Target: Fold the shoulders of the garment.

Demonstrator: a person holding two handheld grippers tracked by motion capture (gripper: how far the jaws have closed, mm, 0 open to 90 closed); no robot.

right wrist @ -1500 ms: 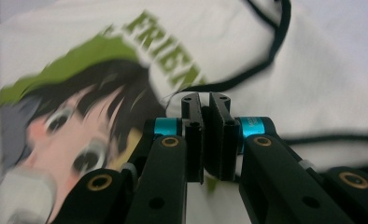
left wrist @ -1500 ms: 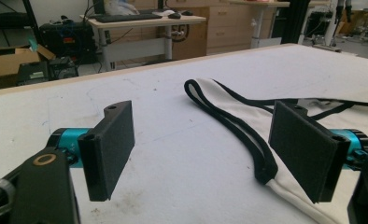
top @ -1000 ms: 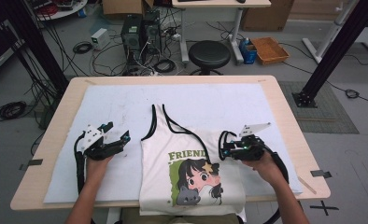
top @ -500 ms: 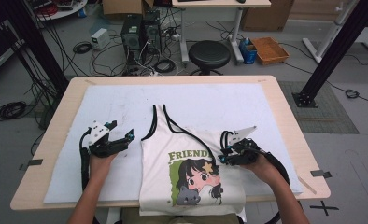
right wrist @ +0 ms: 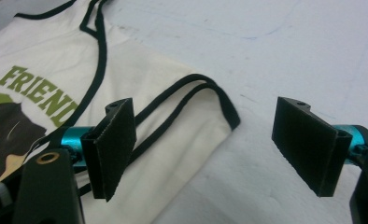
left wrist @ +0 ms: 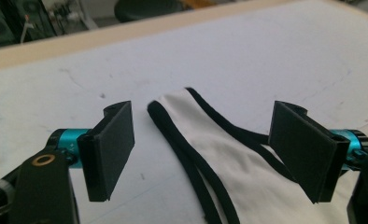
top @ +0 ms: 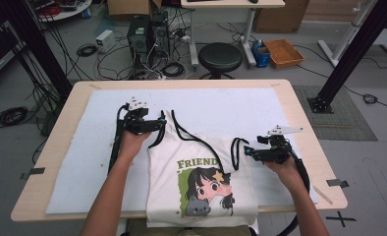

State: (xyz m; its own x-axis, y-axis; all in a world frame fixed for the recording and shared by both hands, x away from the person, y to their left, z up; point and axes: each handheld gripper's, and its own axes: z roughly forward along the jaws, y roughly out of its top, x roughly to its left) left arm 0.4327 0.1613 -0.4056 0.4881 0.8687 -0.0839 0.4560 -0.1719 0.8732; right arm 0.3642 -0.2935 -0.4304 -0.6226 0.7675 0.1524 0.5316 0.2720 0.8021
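From the high view, a cream tank top (top: 201, 182) with black trim and a cartoon girl print lay flat on the white mat (top: 83, 162) in the lower middle of the frame, its hem hanging off the near table edge. The left gripper (top: 158, 126) sat at the upper left of the shirt, right at the tip of one shoulder strap (top: 168, 120), and the right gripper (top: 247, 151) was at the middle right, just beside the other strap (top: 238, 152), which was folded down onto the body. In the left gripper view, the jaws stood wide with nothing pinched, and the strap (left wrist: 196, 135) ran up the middle of the frame between them, its black-edged tip pointing at the top. In the right gripper view, the jaws had just been opening and stood wide apart; the folded strap (right wrist: 196, 107) lay in the centre under the gap, not gripped, with the green "FRIEND" lettering (right wrist: 32, 93) off at the left. My take: this is thin, floppy cotton, light and not fragile, but it'll bunch and drag on the mat if pulled by one corner. Best bet looked like pinching the bound black edge at the strap ends, since the trim gives the pads something thicker to bite.
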